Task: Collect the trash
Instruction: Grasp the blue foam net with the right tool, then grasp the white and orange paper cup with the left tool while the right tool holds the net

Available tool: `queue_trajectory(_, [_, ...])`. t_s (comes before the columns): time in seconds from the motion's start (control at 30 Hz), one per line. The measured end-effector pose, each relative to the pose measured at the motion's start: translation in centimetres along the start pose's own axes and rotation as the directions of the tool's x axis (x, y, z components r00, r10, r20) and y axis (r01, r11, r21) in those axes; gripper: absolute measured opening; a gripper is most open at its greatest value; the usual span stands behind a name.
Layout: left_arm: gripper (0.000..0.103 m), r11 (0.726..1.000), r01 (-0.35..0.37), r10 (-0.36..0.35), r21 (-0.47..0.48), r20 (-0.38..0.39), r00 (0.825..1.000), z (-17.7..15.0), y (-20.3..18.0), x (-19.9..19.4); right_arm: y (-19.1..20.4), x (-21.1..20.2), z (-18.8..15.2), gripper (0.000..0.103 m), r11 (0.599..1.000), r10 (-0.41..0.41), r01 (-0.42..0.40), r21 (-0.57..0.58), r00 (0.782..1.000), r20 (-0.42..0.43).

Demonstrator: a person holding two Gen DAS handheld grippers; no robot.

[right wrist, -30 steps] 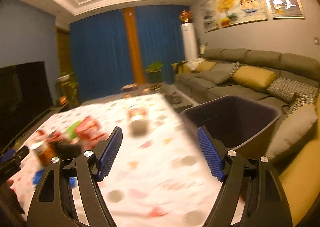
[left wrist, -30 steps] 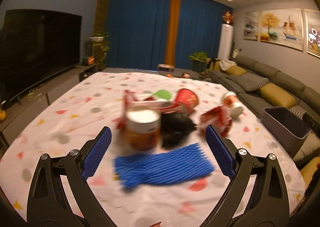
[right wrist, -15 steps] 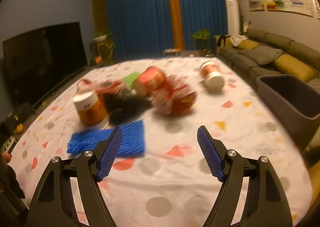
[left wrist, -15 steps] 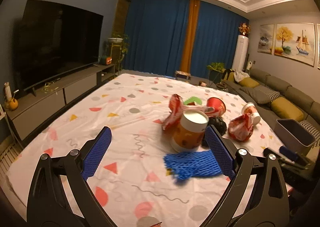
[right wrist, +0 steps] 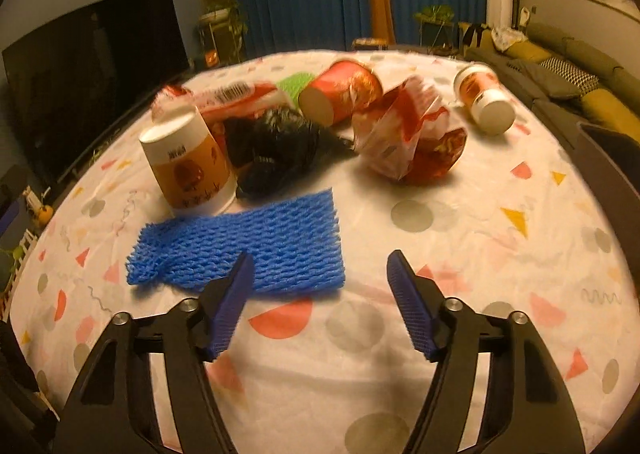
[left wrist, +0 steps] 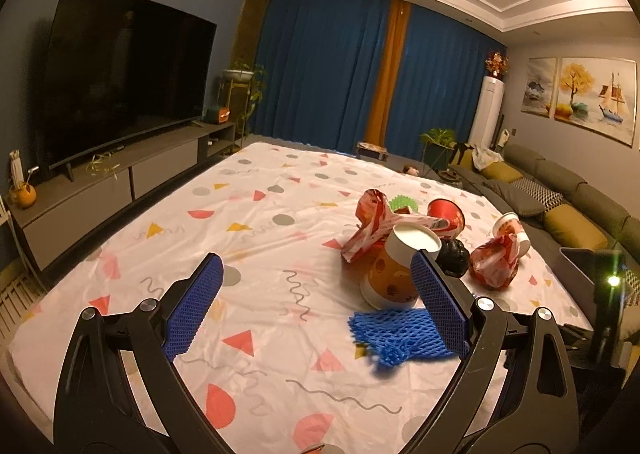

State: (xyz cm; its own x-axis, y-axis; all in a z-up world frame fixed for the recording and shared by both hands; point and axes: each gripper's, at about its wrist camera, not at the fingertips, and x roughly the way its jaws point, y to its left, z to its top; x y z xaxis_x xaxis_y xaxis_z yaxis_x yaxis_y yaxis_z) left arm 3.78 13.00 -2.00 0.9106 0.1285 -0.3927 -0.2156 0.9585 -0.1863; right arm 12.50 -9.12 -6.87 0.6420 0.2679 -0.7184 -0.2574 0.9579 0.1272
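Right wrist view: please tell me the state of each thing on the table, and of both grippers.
Blue foam net: lying flat.
Orange paper cup: standing upside down.
Red cup: on its side.
Far cup: on its side.
Black bag: crumpled.
Red wrapper: crumpled.
Right gripper: open, jaws just narrowing, empty.
Left gripper: open, empty.

No text reads clearly. The upturned paper cup (right wrist: 188,166) carries a small dark line of characters above its orange picture, too blurred to make out. The red-and-white wrapper (right wrist: 240,94) shows a barcode, its digits unreadable.
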Motion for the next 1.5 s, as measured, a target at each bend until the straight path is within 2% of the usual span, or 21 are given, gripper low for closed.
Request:
queue_trajectory(0.17, [0.093, 1.0, -0.001, 0.001, -0.013, -0.003, 1.0, 0.0, 0.6, 0.2, 0.1, 2.1, 0.3, 0.06, 1.0, 0.016, -0.016, 0.008, 0.996, -0.085])
queue_trajectory(0.27, [0.093, 1.0, -0.004, 0.004, -0.018, -0.008, 1.0, -0.1, 0.8, 0.4, 0.4, 2.2, 0.3, 0.053, 1.0, 0.017, -0.018, -0.005, 0.996, -0.085])
queue_trajectory(0.3, [0.093, 1.0, -0.004, 0.004, -0.021, -0.011, 1.0, -0.1, 0.9, 0.5, 0.6, 2.2, 0.3, 0.046, 1.0, 0.02, -0.021, -0.012, 0.996, -0.084])
queue_trajectory(0.37, [0.093, 1.0, -0.005, 0.005, -0.023, -0.012, 1.0, -0.2, 0.9, 0.5, 1.0, 2.1, 0.3, 0.042, 0.999, 0.018, -0.02, -0.033, 0.997, -0.08])
queue_trajectory(0.43, [0.093, 1.0, -0.003, 0.003, -0.022, -0.012, 1.0, -0.2, 0.9, 0.5, 1.2, 2.0, 0.3, 0.031, 0.999, 0.026, -0.03, -0.045, 0.997, -0.075])
queue_trajectory(0.47, [0.093, 1.0, -0.001, 0.001, -0.02, -0.013, 1.0, -0.1, 0.9, 0.6, 1.3, 1.9, 0.2, 0.02, 0.998, 0.031, -0.034, -0.049, 0.997, -0.072])
queue_trajectory(0.5, [0.093, 1.0, 0.004, -0.004, -0.018, -0.015, 1.0, -0.2, 0.8, 0.6, 1.3, 1.9, 0.2, 0.013, 0.998, 0.035, -0.039, -0.051, 0.997, -0.071])
queue_trajectory(0.57, [0.093, 1.0, 0.011, -0.011, -0.012, -0.021, 1.0, -0.2, 0.7, 0.8, 1.5, 1.7, 0.2, 0.008, 0.997, 0.052, -0.056, -0.059, 0.996, -0.066])
queue_trajectory(0.67, [0.093, 1.0, 0.024, -0.024, 0.0, -0.031, 0.999, -0.3, 0.1, 1.0, 1.4, 0.8, 0.1, 0.007, 0.997, 0.056, -0.057, -0.06, 0.998, -0.023])
queue_trajectory(0.87, [0.093, 0.997, 0.072, -0.07, 0.031, -0.059, 0.996, -0.4, -1.8, 2.0, 0.0, -2.1, -0.2, 0.007, 0.998, 0.013, -0.01, -0.054, 0.998, 0.062])
queue_trajectory(1.13, [0.093, 0.99, 0.122, -0.111, 0.076, -0.13, 0.985, -0.1, -5.9, 5.9, -3.8, -7.0, -0.1, 0.007, 0.997, -0.079, 0.079, 0.011, 0.979, 0.19])
queue_trajectory(1.37, [0.076, 0.987, 0.129, -0.103, 0.093, -0.243, 0.965, -0.6, -7.8, 10.3, -6.2, -8.4, -0.7, 0.007, 0.995, -0.087, 0.074, 0.065, 0.972, 0.216])
queue_trajectory(1.5, [0.072, 0.991, 0.117, -0.094, 0.066, -0.281, 0.955, -0.7, -7.7, 11.8, -6.7, -8.7, -0.9, 0.007, 0.995, -0.083, 0.067, 0.078, 0.97, 0.228])
